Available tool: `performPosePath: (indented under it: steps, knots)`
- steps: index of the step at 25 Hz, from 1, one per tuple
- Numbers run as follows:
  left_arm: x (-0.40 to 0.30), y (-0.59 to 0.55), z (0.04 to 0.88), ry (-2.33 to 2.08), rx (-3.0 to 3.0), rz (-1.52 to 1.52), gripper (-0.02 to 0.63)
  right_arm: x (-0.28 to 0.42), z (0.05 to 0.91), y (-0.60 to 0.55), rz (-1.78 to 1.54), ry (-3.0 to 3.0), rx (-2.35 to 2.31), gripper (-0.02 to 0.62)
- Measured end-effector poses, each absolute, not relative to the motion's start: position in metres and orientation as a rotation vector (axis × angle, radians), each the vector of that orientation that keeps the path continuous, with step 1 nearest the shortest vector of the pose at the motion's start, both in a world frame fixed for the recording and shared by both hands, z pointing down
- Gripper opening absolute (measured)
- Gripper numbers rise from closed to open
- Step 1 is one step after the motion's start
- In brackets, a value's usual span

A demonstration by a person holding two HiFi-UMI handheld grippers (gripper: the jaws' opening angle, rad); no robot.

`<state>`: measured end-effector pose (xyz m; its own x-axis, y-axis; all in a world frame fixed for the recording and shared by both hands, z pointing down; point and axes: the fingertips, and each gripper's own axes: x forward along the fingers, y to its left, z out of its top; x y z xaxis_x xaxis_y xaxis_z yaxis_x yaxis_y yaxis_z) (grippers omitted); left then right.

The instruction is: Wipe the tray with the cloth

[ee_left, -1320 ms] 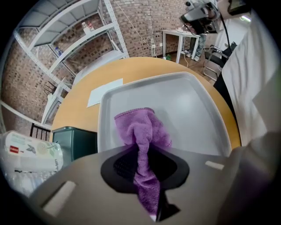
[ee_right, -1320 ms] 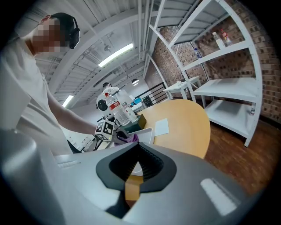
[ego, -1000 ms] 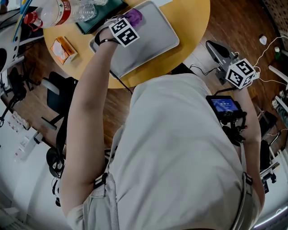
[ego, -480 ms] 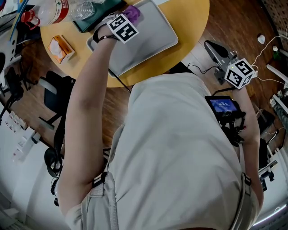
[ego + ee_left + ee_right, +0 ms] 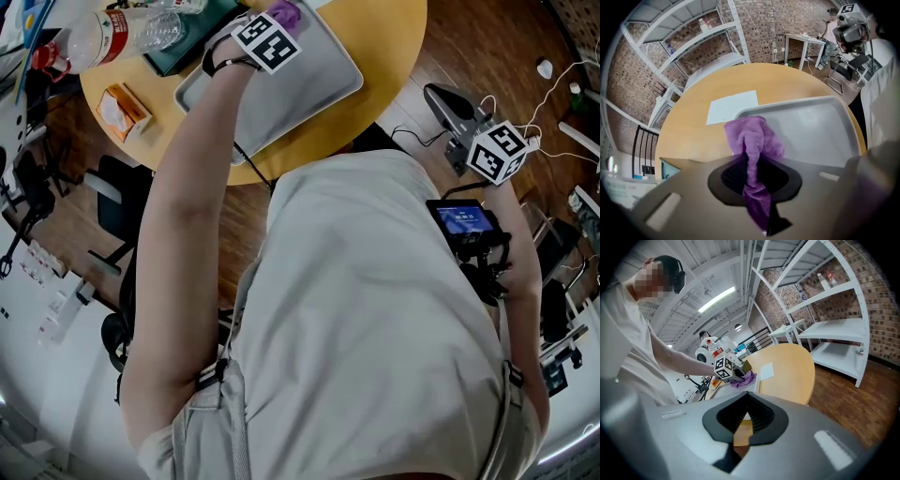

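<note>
- Right now the left gripper [image 5: 279, 26] points steeply down over the far-left corner of the tray [image 5: 314, 89], its marker cube uppermost in the head view.
- Its jaws are pinched narrowly on the purple cloth [image 5: 752, 136]: one fold runs up between the pads, and the rest bunches out past the tips.
- That free bunch of cloth lies on the tray at the far-left corner, touching the rim there.
- The grey tray sits on a round yellow table [image 5: 398, 37], and most of the tray's floor is bare.
- A white paper sheet [image 5: 732, 106] lies flat on the table just beyond the tray's far edge.
- Left of the tray lie a dark green folder [image 5: 192, 45], a clear plastic bottle [image 5: 127, 30] on its side and, nearer the person, a small orange packet [image 5: 122, 108].
- The right gripper [image 5: 448, 103] is held well apart from the tray, off its right side and past the table's edge, above the wooden floor.
- Its jaws are drawn together to a thin slit, with nothing between them; its own view looks across at the tray from that side.
</note>
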<state>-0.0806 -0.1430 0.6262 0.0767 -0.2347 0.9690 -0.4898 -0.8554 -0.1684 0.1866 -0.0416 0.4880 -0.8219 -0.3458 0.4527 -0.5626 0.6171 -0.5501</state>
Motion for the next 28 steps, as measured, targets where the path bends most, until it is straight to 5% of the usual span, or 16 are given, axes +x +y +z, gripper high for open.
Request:
performPosePath:
  steps: [28]
  knots:
    - [0.049, -0.028, 0.639, -0.529, 2.264, 1.922, 0.055, 0.175, 0.487, -0.039, 0.982, -2.601, 0.685, 0.003]
